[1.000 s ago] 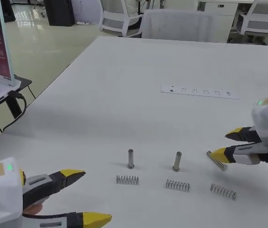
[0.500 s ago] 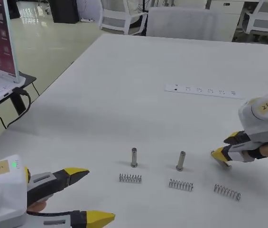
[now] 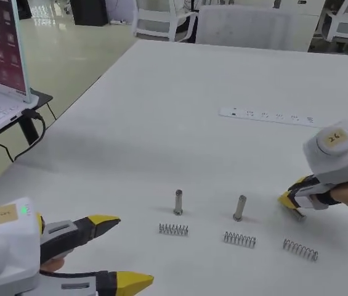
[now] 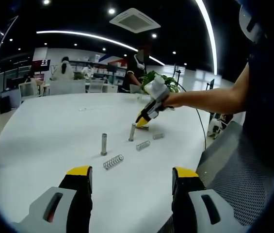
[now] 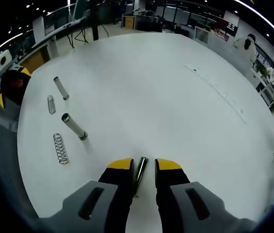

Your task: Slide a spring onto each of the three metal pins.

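**White table: three pins, three springs, none threaded**

White table (image 3: 161,123), logged from my head view. Left pin (image 3: 178,202) and middle pin (image 3: 239,208) stand upright, apart from each other. Left spring (image 3: 174,229), middle spring (image 3: 239,239) and right spring (image 3: 300,249) lie flat in a row just in front of the pins. Third pin (image 5: 139,172) lies on its side between the jaws of my right gripper (image 3: 287,199). Those jaws are drawn close about it; I cannot tell whether they pinch it. My left gripper (image 3: 122,251) is at the near left, jaws spread wide, holding nothing. Power strip (image 3: 266,115) lies further back.
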A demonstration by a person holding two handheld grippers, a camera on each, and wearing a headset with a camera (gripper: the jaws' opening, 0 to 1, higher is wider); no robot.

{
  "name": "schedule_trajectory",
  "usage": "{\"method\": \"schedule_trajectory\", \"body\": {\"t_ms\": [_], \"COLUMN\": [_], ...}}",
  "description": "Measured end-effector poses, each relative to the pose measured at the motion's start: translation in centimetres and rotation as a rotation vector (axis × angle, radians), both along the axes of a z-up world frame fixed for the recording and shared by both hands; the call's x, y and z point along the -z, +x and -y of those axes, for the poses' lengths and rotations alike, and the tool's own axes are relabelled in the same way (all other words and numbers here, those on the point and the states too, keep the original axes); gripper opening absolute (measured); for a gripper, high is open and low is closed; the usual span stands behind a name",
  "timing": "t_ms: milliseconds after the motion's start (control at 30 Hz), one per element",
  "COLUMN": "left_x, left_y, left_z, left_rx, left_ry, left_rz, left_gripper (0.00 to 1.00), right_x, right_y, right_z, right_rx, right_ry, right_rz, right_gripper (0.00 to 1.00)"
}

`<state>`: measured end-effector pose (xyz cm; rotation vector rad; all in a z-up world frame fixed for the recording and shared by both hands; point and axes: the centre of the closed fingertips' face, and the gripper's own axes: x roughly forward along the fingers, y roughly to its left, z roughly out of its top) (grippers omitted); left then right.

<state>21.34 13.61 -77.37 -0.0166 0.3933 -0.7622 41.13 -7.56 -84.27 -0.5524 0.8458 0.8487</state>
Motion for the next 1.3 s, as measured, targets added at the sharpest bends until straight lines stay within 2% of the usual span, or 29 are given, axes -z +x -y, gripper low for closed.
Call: {"method": "schedule_trajectory", "body": {"t_ms": [400, 600, 900, 1000, 1133, 1300], "left_x": [0.0, -0.1, -0.1, -0.2, -0.2, -0.1], "left_y": [0.0, 0.0, 0.1, 0.0, 0.0, 0.0], "left_z": [0.0, 0.0, 0.0, 0.0, 0.0, 0.1], "left_rx": [-0.002, -0.004, -0.002, 0.000, 0.003, 0.011], "left_ry": [-0.003, -0.004, -0.006, -0.004, -0.005, -0.002], "left_rz": [0.001, 0.002, 0.004, 0.005, 0.008, 0.008], "left_gripper": [0.62, 0.62, 0.62, 0.61, 0.62, 0.62], "right_x": [0.5, 1.1, 1.1, 0.8, -0.2, -1.3], "right_y": [0.3, -0.1, -0.3, -0.4, -0.6, -1.4], "right_z": [0.0, 0.1, 0.1, 0.0, -0.2, -0.3], "right_rx": [0.040, 0.064, 0.096, 0.103, 0.110, 0.110], "right_ry": [-0.011, -0.037, -0.020, -0.011, 0.011, 0.023], "right_rz": [-0.041, -0.074, -0.091, -0.091, -0.082, -0.052], "right_gripper": [0.08, 0.07, 0.05, 0.05, 0.05, 0.05]}}
